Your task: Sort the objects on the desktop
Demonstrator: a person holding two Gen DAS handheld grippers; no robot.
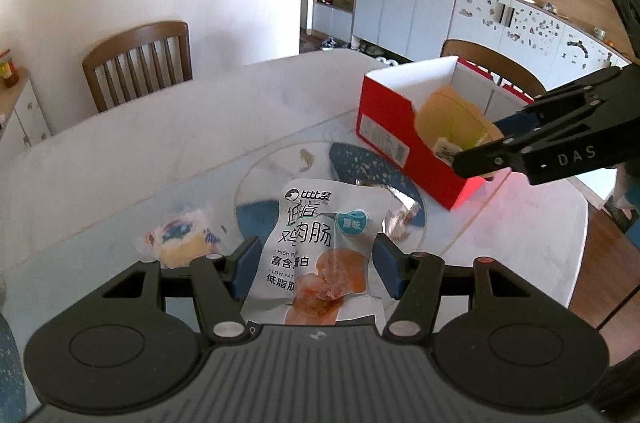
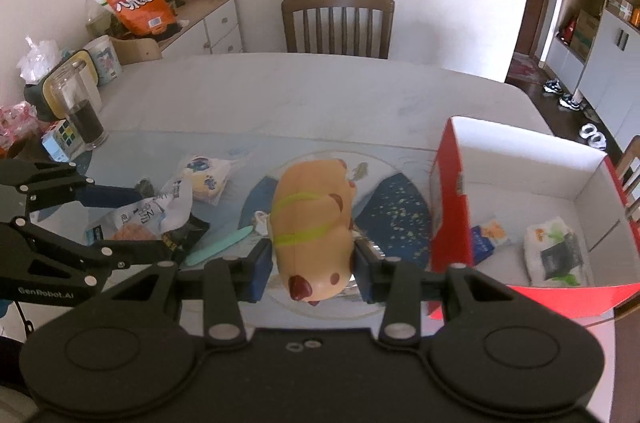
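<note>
R gripper [image 2: 313, 265], fingers clamped on tan soft plush hamster toy [image 2: 310, 227] w/ long axis toward 12 o'clock, is nearer arm to red-walled white-lined cardboard box [image 2: 450, 199] at 2 o'clock; L gripper [image 1: 316, 265] pinches white sausage pouch [image 1: 320, 247].

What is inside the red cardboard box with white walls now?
In the red cardboard box, the right wrist view shows a small blue-and-orange packet and a white packet with green and dark print on the floor. The red near wall covers the corner behind it.
</note>
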